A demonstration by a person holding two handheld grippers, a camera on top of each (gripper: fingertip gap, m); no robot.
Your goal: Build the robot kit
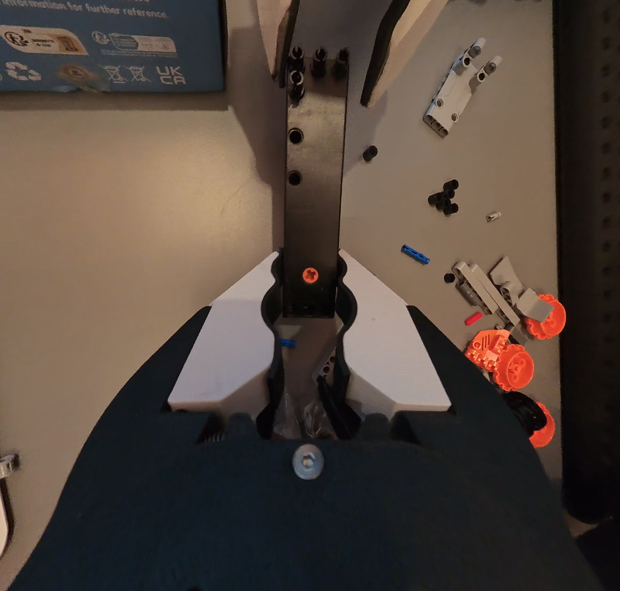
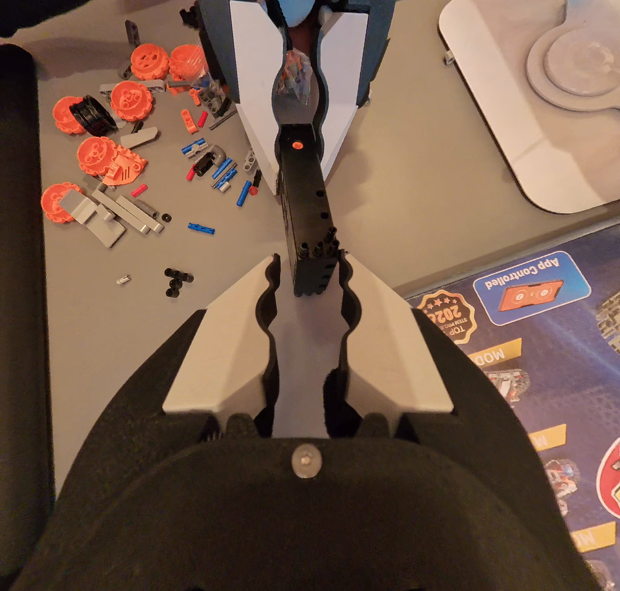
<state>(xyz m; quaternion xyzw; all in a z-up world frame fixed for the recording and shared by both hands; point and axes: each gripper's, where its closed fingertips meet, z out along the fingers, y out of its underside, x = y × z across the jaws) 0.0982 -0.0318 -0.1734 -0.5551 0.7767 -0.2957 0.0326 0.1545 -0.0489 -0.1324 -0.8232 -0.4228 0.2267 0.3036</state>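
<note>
My left gripper (image 1: 309, 256) is shut on the near end of a long black block (image 1: 315, 189), beside its orange cross-shaped socket (image 1: 310, 275). The block is held above the grey table. Several black pins (image 1: 318, 60) stick out of its far end. My right gripper (image 2: 309, 256) is open, and its fingers straddle that pinned end of the block (image 2: 305, 212) with a gap on the left side. The right gripper also shows at the top of the left wrist view (image 1: 323, 92). The left gripper shows at the top of the right wrist view (image 2: 300, 179).
A blue printed box (image 1: 110, 38) lies on the table, also in the right wrist view (image 2: 536, 390). Loose parts lie on the other side: orange wheels (image 2: 131, 100), grey beams (image 2: 134, 212), blue pins (image 2: 201, 228), a black pin cluster (image 2: 177, 281). A white stand base (image 2: 503, 105) sits far right. About 8 cm separates my left fingertips from my right.
</note>
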